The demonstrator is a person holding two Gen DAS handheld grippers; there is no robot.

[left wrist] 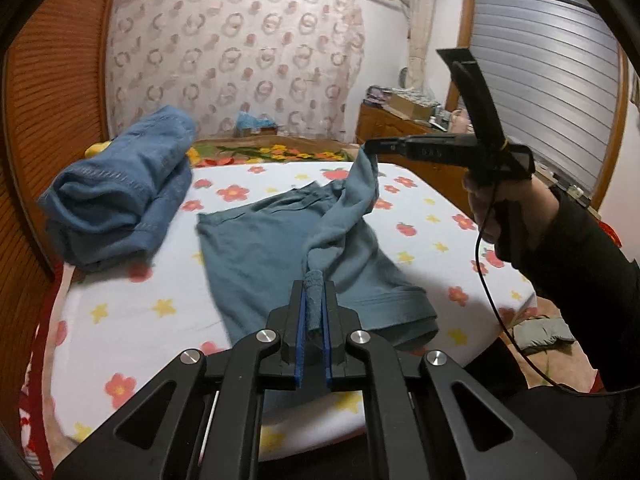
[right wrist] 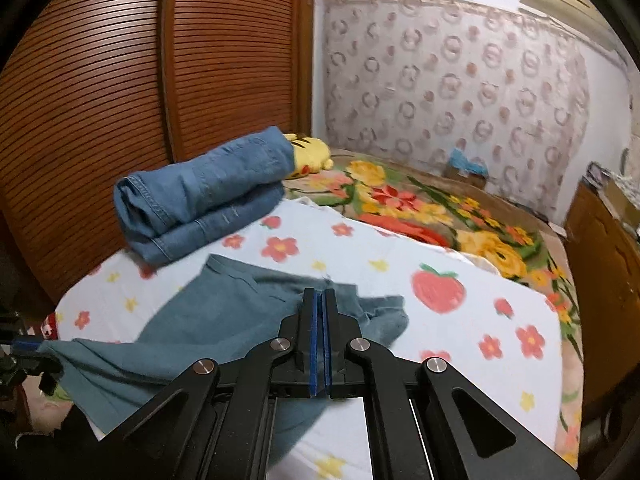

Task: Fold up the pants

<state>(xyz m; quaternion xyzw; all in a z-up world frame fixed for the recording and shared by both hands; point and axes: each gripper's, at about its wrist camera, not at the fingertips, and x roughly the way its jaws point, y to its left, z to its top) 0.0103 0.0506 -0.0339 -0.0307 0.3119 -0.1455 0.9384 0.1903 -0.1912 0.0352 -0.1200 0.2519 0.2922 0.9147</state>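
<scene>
One flower-print sheet (right wrist: pixel 400 256) under pants (left wrist: pixel 260 248)

Black tongs (left wrist: pixel 314 292) — blue pads, silver screws — black sleeve (left wrist: pixel 580 248), thin black cable (left wrist: pixel 486 276).

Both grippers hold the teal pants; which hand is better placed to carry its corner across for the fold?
Probably the right. The right gripper holds its corner of the teal pants lifted clear of the bed; the left gripper pinches a bunched edge low, with cloth trailing.
</scene>
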